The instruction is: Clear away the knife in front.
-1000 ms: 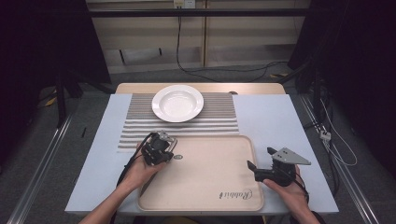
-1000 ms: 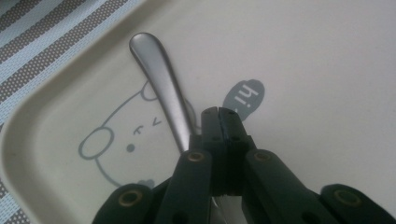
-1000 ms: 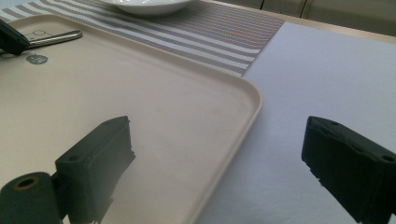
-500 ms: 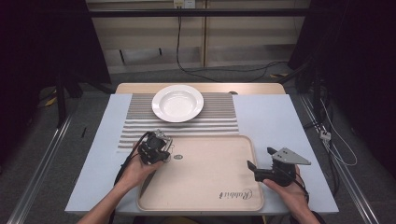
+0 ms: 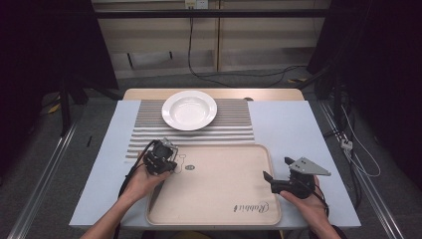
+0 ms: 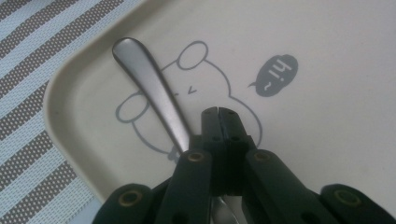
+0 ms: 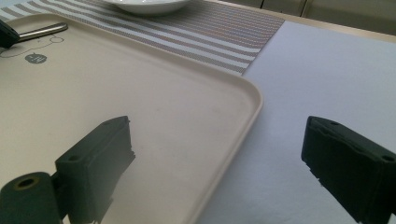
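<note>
Right now the left gripper (image 5: 166, 158) sits low over the near-left corner of the tray (image 5: 219, 211), and its jaws are pressed flat together. Seen from the left gripper view, the spoon (image 6: 149, 88) lies on the tray just beside those closed jaws, its handle end pointing up toward the tray's rounded corner and its other end running down under the gripper's body. I cannot tell whether the jaws have any hold on it; they look shut on themselves with the metal alongside. The handle crosses the little rabbit drawing printed on the tray.

Meanwhile the right gripper (image 5: 278, 175) hovers at the tray's right edge with its jaws spread wide and nothing between them.

A white plate (image 5: 189, 109) waits on the striped mat (image 5: 234, 129) beyond the tray, well apart from the spoon.

By my reading, the spoon is the piece being worked and the grasp is the step in hand. If it is not truly caught, the next move calls for opening the left jaws, shifting them sideways across the handle and closing again before any lift.
</note>
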